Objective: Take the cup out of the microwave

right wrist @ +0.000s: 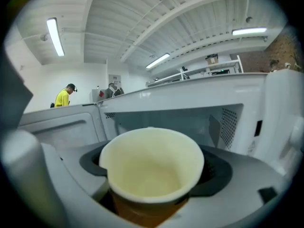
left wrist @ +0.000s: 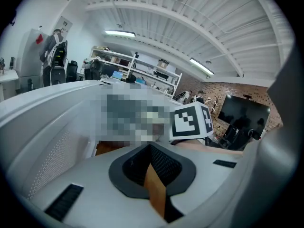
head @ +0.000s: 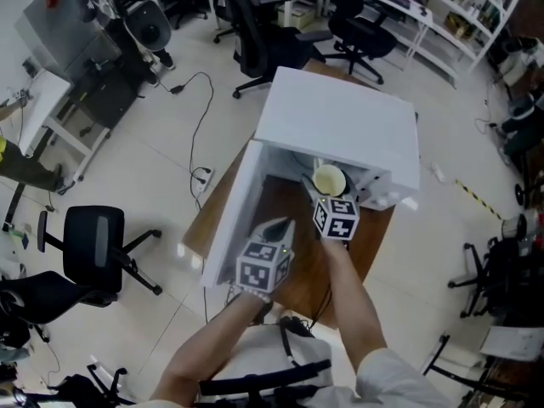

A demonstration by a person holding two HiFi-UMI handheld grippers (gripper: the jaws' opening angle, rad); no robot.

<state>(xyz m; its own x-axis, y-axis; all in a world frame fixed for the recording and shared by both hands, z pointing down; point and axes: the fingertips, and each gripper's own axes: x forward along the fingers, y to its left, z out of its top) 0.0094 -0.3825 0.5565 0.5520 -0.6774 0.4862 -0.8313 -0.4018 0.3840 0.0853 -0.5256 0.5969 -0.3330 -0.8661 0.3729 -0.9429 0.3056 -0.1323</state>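
Note:
A paper cup (head: 330, 178), cream inside and orange-brown outside, sits upright between the jaws of my right gripper (head: 328, 189), which is shut on it just in front of the white microwave (head: 340, 126). In the right gripper view the cup (right wrist: 152, 170) fills the middle, with the open cavity (right wrist: 190, 122) behind it and the open door (right wrist: 61, 132) at the left. My left gripper (head: 279, 229) hovers by the swung-out door (head: 231, 228), its jaws shut with nothing between them. The left gripper view shows those jaws (left wrist: 154, 175) together and the right gripper's marker cube (left wrist: 191, 120) beyond.
The microwave stands on a brown wooden table (head: 293, 202). Around it on the floor are a black office chair (head: 93, 245), more chairs at the back (head: 272, 41) and loose cables (head: 200, 100). A person in yellow (right wrist: 61, 98) stands far off.

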